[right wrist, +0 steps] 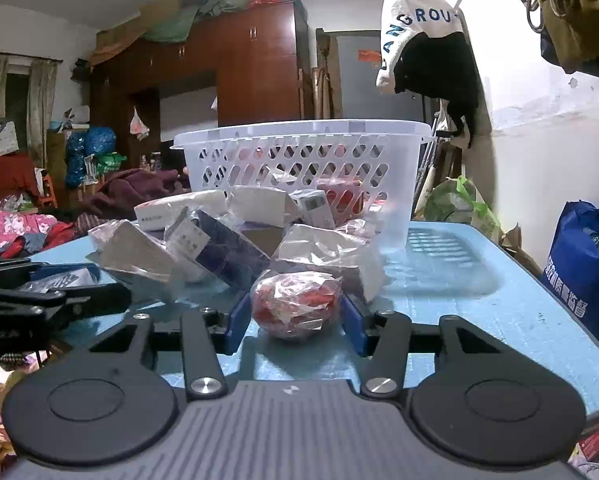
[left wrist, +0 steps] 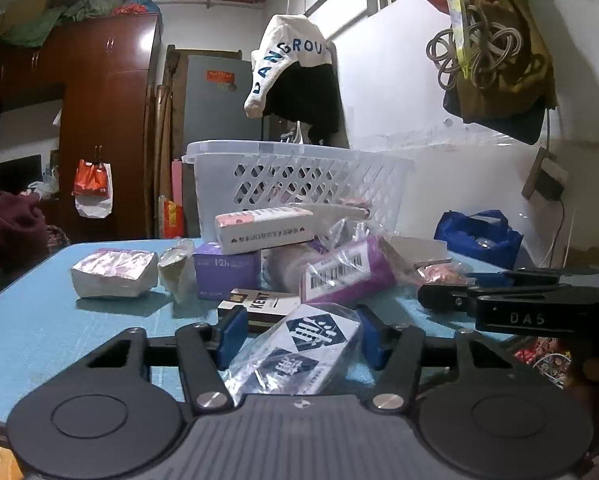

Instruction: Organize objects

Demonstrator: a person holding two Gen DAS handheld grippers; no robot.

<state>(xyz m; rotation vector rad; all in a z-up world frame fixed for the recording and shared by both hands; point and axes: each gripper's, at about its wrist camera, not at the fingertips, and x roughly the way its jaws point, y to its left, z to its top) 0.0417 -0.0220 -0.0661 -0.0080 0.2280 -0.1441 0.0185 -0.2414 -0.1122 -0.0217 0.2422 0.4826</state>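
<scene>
A white lattice basket [left wrist: 299, 176] stands at the back of the blue table [left wrist: 39, 320]; it also shows in the right wrist view [right wrist: 299, 160]. A heap of wrapped boxes lies in front of it. My left gripper [left wrist: 301, 338] is open, its blue pads on either side of a wrapped blue-and-white checked box [left wrist: 299, 352] without clamping it. My right gripper [right wrist: 295, 320] is open around a round red item in clear wrap [right wrist: 295, 304], with the pads close beside it. Each gripper shows at the edge of the other's view.
A KENT box [left wrist: 259, 304], a purple box [left wrist: 225, 272], a pink-and-white box [left wrist: 263, 228] and a foil-wrapped block [left wrist: 115, 274] lie on the table. A blue bag [right wrist: 579, 264] stands off the right edge. Clothes hang above the basket.
</scene>
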